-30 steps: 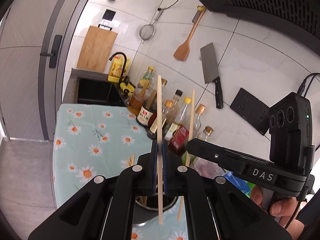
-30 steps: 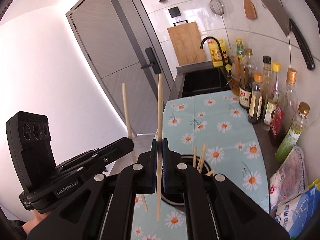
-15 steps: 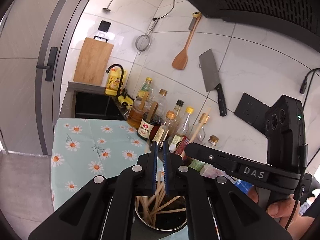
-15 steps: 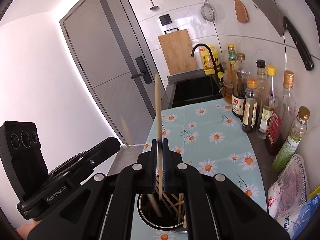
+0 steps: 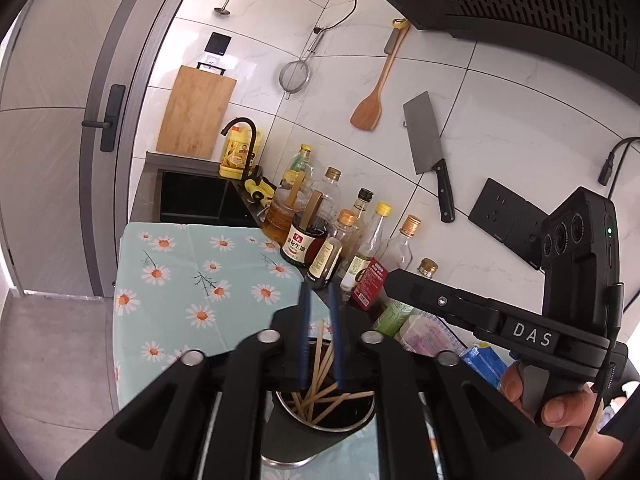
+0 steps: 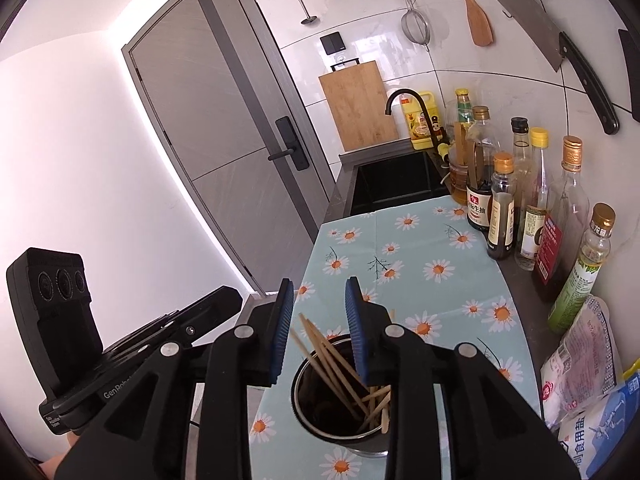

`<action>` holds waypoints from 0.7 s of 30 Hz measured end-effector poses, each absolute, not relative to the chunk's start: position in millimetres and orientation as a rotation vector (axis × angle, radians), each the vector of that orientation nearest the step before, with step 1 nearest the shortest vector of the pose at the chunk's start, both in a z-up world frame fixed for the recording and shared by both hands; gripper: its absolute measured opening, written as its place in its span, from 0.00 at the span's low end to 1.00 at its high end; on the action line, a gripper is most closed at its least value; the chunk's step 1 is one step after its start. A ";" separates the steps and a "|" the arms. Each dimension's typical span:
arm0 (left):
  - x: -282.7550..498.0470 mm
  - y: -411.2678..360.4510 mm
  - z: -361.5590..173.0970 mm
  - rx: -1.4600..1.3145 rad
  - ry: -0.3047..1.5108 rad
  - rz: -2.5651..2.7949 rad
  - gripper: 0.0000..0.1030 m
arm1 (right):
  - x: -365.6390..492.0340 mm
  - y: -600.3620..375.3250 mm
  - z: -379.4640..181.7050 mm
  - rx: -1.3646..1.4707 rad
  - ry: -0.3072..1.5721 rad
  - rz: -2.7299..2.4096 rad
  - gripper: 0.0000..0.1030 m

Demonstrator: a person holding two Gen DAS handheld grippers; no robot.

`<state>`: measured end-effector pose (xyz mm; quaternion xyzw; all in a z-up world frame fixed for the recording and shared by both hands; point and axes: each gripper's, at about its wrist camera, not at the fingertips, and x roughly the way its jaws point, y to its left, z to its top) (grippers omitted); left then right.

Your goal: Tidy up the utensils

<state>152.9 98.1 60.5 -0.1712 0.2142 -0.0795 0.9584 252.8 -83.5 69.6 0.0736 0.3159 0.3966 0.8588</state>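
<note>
Chopsticks (image 6: 340, 364) stand leaning in the steel cup (image 6: 304, 392) directly below both grippers, left gripper (image 5: 320, 336) and right gripper (image 6: 318, 328), whose jaws are opening with nothing gripped, right seemingly nearer.

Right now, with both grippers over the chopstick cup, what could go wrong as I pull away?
1. The chopsticks lean loosely in the metal cup, some tips rising between the opening pads of the right gripper; pulling back low could snag one.
2. The left gripper, also opening, sits close over the cup; a bump might tip it.
</note>
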 end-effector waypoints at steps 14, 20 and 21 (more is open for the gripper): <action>96.5 67.2 66.7 -0.297 0.457 -0.104 0.43 | 203.7 -119.3 72.3 0.146 0.678 0.833 0.39; 73.8 41.8 60.9 -0.279 0.491 -0.047 0.54 | 185.2 -138.9 70.2 0.120 0.686 0.862 0.40; 70.1 37.9 59.8 -0.277 0.496 -0.037 0.56 | 182.7 -142.8 68.7 0.118 0.692 0.872 0.41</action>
